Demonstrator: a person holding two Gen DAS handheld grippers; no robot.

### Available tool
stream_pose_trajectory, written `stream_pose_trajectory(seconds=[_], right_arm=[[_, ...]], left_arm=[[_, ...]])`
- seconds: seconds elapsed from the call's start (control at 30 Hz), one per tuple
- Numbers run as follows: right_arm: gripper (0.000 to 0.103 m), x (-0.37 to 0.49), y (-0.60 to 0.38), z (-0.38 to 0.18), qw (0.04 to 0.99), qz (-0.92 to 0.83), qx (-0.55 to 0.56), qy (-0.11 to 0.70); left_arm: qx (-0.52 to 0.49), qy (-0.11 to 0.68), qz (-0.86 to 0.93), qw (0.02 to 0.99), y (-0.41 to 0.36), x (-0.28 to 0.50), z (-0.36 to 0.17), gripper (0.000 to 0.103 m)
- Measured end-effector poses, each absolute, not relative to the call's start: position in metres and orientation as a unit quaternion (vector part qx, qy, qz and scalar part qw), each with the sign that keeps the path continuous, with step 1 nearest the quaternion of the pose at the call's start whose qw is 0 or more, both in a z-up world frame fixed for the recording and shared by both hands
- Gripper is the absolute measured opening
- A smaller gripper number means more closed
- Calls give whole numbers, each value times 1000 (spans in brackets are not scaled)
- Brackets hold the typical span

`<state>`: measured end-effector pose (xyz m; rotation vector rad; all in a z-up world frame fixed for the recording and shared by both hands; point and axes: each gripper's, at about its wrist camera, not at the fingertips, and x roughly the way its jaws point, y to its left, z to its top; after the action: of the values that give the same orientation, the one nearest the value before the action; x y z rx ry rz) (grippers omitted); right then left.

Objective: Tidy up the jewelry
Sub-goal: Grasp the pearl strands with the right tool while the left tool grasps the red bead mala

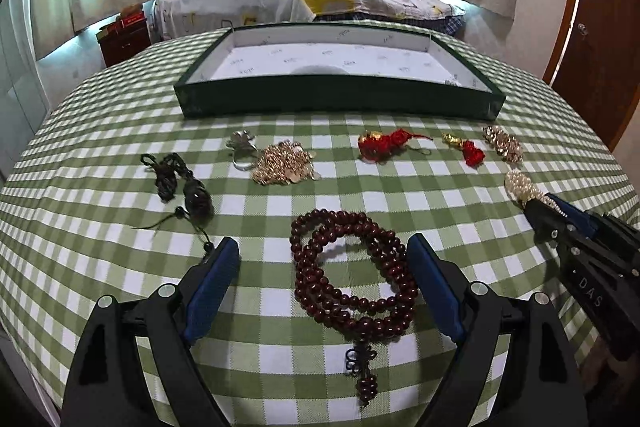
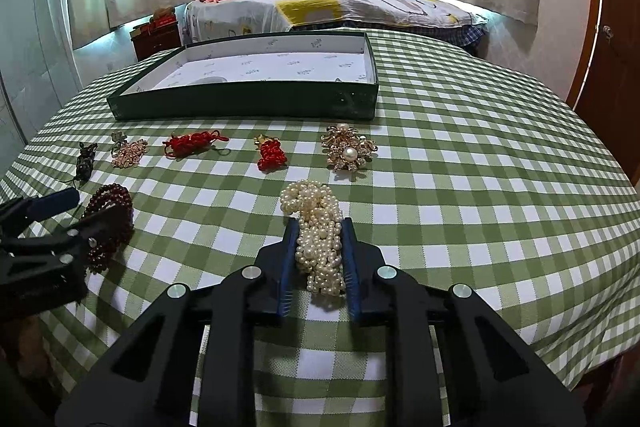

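Showing an early stage of the sorting: the green tray (image 2: 244, 103) at the far side of the checked surface (image 2: 480, 187) holds no jewelry that can be seen (only a pale round shape lies on its white lining). Every piece lies outside it. The right tool (image 2: 320, 227) has its blue pads pressed against both sides of the pearl strand (image 2: 318, 239), which rests on the cloth near the right edge of the row. The left tool (image 1: 324, 251) stands wide apart, straddling the dark red bead necklace (image 1: 352, 279) without touching it. Farther off, from left to right, lie a black corded pendant (image 1: 180, 187), a silver ring (image 1: 242, 149), a gold chain heap (image 1: 286, 163), two red knotted charms (image 1: 384, 145) and a pearl-set brooch (image 2: 350, 151). By this evidence nothing is yet stowed; all pieces remain to be transferred.
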<state>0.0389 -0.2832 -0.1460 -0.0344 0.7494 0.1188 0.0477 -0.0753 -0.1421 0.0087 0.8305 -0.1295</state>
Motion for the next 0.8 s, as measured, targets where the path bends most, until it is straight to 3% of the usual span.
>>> stream_pose_trajectory(seconds=[0.57, 0.67, 0.8], right_arm=[[21, 39, -282, -145, 929, 60, -16, 365], [21, 39, -281, -145, 929, 60, -16, 365], [21, 39, -281, -145, 929, 60, -16, 365]], left_arm=[[8, 408, -76, 910, -78, 47, -140, 80], [6, 404, -68, 912, -75, 46, -139, 67], [4, 399, -77, 914, -71, 44, -137, 37]])
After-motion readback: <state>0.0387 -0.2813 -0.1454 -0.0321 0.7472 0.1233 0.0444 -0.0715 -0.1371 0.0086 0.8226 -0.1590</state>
